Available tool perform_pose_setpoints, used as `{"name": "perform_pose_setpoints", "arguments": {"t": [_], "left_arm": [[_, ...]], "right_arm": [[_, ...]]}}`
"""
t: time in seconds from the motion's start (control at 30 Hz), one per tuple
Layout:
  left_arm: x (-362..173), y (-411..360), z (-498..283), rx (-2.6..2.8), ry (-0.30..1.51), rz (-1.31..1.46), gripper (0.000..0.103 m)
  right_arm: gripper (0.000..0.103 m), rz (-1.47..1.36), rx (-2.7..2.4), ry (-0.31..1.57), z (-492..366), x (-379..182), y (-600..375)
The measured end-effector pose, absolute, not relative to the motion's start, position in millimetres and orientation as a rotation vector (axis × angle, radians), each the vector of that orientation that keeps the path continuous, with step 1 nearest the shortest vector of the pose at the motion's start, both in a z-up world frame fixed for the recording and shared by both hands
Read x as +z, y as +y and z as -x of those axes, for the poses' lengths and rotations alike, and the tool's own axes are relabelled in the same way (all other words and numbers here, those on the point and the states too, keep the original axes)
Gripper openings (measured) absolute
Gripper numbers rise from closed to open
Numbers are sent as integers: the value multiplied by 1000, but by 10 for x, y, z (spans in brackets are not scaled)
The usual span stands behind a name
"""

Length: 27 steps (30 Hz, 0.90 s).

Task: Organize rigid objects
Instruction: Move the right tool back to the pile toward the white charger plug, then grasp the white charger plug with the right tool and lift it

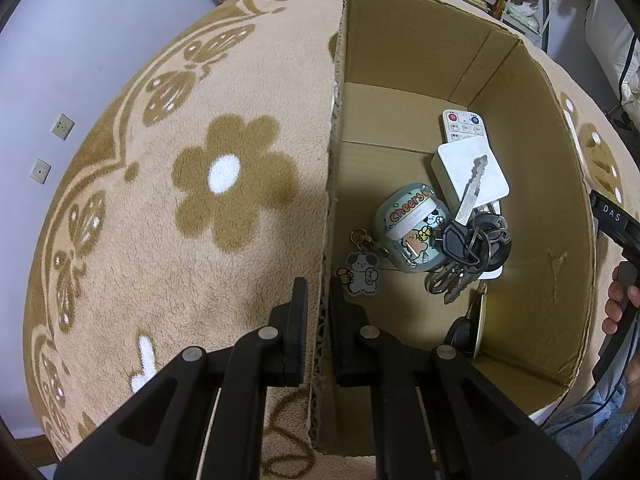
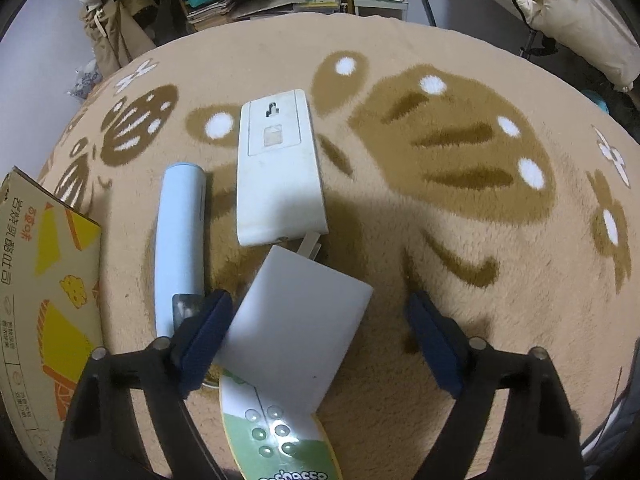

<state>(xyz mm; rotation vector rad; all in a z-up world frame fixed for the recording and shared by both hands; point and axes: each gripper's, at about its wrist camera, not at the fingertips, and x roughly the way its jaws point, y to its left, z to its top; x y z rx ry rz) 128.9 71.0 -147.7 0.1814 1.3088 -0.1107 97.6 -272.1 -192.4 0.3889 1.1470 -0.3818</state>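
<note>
My left gripper point(image 1: 322, 320) is shut on the left wall of an open cardboard box point(image 1: 532, 240), one finger outside and one inside. Inside the box lie a white remote point(image 1: 460, 124), a white flat case point(image 1: 472, 176), a bunch of keys point(image 1: 468, 240), a mint "Cheers" earbud case point(image 1: 412, 228) and a dog charm point(image 1: 360, 272). My right gripper point(image 2: 320, 320) stands open over the rug, pointing down. A white flat block point(image 2: 296, 328) lies between its fingers: the left pad is at the block's corner, the right pad stands apart from it.
On the tan flower rug point(image 2: 460, 160) lie a white adapter point(image 2: 276, 168), a light blue tube point(image 2: 180, 240) and a green-and-white card point(image 2: 272, 432) under the block. The printed outer side of the cardboard box point(image 2: 40, 280) stands at left. A person's hand point(image 1: 624, 292) shows at the right edge.
</note>
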Motion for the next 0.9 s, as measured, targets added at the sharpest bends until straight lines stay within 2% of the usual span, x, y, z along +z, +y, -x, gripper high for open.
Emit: {"name": "perform_pose_setpoints", "arguments": {"t": [0.07, 0.2, 0.5, 0.9], "left_arm": [[-1477, 709, -1288, -110, 1309, -182, 10], [-1474, 711, -1287, -110, 1309, -183, 10], [-1476, 709, -1286, -110, 1309, -183, 10], [-1475, 714, -1286, -109, 1309, -182, 10]], "right_arm": [[64, -389, -364, 1159, -972, -1910, -2705], [59, -355, -375, 1176, -963, -1891, -2665], [56, -370, -312, 1123, -877, -1580, -2572], [56, -333, -116, 875, -798, -703, -2076]]}}
